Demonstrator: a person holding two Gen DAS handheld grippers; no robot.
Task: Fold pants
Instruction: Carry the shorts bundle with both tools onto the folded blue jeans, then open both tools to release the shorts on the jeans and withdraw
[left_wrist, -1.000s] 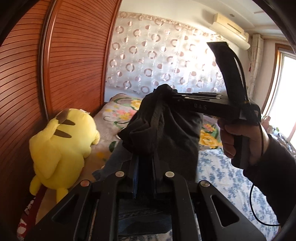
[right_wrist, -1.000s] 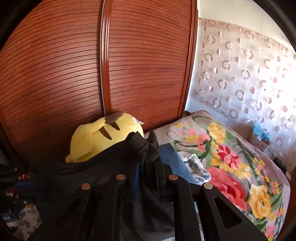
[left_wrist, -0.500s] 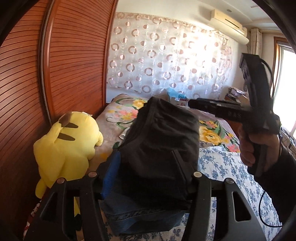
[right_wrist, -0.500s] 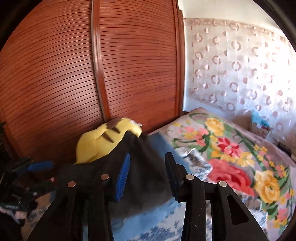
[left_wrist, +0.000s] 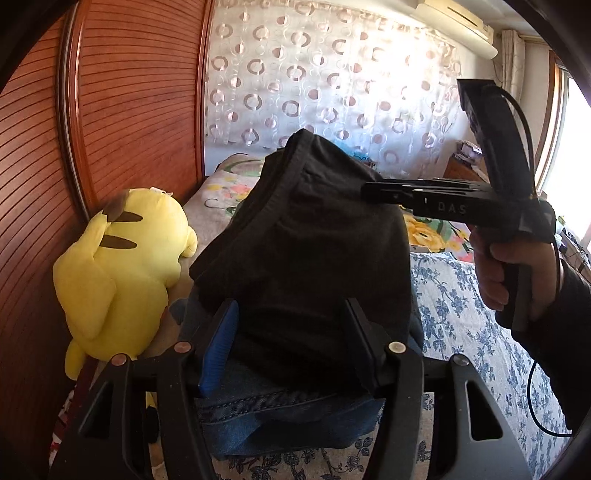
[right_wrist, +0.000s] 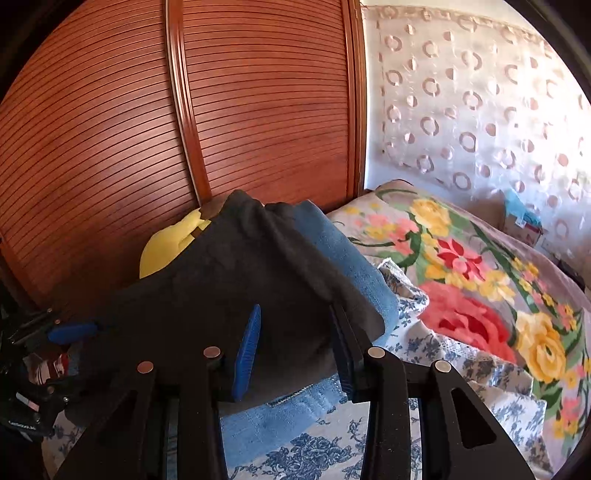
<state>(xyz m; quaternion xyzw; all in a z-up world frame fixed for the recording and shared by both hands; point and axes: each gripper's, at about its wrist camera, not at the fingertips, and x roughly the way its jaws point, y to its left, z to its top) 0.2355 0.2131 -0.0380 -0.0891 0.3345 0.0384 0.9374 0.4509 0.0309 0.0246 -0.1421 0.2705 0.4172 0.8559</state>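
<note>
The folded black pants (left_wrist: 303, 258) lie on top of folded blue jeans (left_wrist: 280, 424) on the bed. In the left wrist view my left gripper (left_wrist: 291, 343) is open, its fingers on either side of the near edge of the black pants. My right gripper (left_wrist: 373, 192) reaches in from the right over the pants; in this side view its jaws cannot be made out. In the right wrist view my right gripper (right_wrist: 295, 347) is open and straddles the black pants (right_wrist: 229, 280), with the jeans (right_wrist: 347, 258) under them.
A yellow plush toy (left_wrist: 118, 266) sits left of the stack against the wooden slatted wardrobe door (left_wrist: 129, 110). A floral blanket (right_wrist: 461, 288) and blue-flowered sheet (left_wrist: 461, 332) cover the bed. A patterned curtain (left_wrist: 332, 92) hangs behind.
Both grippers were shut on the black pants a second ago and have opened. The pants now rest on the jeans, and the right gripper has come back over them.
</note>
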